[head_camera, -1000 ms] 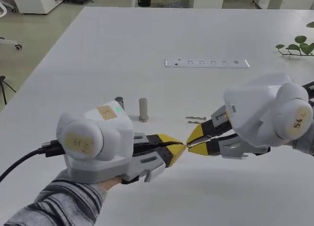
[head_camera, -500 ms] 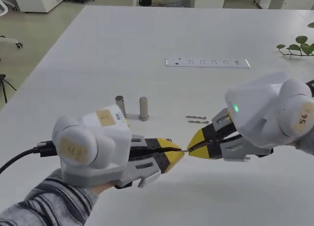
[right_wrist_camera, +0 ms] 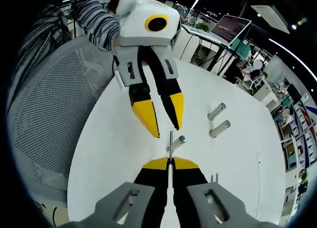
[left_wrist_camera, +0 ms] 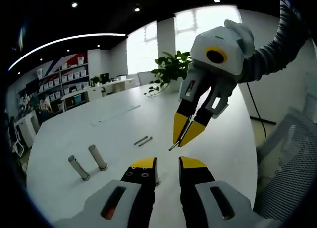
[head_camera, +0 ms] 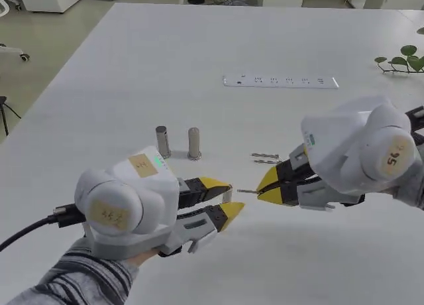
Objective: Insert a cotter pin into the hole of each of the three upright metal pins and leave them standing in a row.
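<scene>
Nearest the person, the left gripper (head_camera: 233, 195) now has its fingers (head_camera: 213, 183) apart. A second ago, and half a second ago, their yellow tips were pressed together. In the gap between them stands a short metal pin (head_camera: 227, 196), upright on the desk (head_camera: 199, 66). In the left gripper view it is half hidden behind one finger, so I cannot tell whether that finger touches it.

Facing it from the right, the right gripper (head_camera: 260, 193) has its fingers (head_camera: 270, 179) together, clamped on a thin cotter pin (head_camera: 246, 191) that juts out toward the metal pin. A second ago the tips of the two grippers met. Now there is a clear gap between them, bridged only by the cotter pin. Its free end lies just beside the top of the metal pin. The pictures do not show whether it enters the hole.

Farther back, two more metal pins (head_camera: 162, 141) (head_camera: 193, 144) stand upright side by side, as they did before. To their right, two spare cotter pins (head_camera: 265, 158) lie flat on the desk, close together. Beyond them a white power strip (head_camera: 280, 82) lies across the desk. At the far right edge are the leaves of a plant (head_camera: 401, 60).
</scene>
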`<state>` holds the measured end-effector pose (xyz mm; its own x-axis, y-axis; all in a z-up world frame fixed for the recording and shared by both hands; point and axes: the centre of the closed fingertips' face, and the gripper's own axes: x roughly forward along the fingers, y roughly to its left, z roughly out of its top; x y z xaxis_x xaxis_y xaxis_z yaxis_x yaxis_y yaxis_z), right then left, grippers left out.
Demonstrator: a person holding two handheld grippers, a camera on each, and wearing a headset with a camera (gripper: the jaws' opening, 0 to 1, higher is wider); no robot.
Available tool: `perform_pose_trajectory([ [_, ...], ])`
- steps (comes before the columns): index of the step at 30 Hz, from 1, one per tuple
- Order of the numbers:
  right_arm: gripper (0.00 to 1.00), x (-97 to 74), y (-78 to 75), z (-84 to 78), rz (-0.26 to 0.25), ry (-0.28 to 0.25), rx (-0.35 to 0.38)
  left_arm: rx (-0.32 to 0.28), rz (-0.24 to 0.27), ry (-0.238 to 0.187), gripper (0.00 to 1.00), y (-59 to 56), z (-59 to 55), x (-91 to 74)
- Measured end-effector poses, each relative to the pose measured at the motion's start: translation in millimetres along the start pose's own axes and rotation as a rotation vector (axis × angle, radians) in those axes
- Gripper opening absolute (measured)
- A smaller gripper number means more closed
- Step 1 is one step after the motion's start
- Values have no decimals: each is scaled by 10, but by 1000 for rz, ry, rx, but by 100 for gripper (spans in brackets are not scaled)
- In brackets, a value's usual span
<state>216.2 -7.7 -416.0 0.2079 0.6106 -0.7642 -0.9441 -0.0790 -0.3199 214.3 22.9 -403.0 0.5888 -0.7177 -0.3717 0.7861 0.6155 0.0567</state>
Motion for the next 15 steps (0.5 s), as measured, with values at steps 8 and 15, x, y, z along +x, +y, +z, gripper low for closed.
perform_pose_trajectory([
  [8, 0, 104, -84, -181, -30, 54, 38, -23, 154, 4, 17, 189, -91, 7],
  [15, 0, 215, -131, -305, -38, 93, 40, -99, 198, 34, 18, 234, -259, 114],
])
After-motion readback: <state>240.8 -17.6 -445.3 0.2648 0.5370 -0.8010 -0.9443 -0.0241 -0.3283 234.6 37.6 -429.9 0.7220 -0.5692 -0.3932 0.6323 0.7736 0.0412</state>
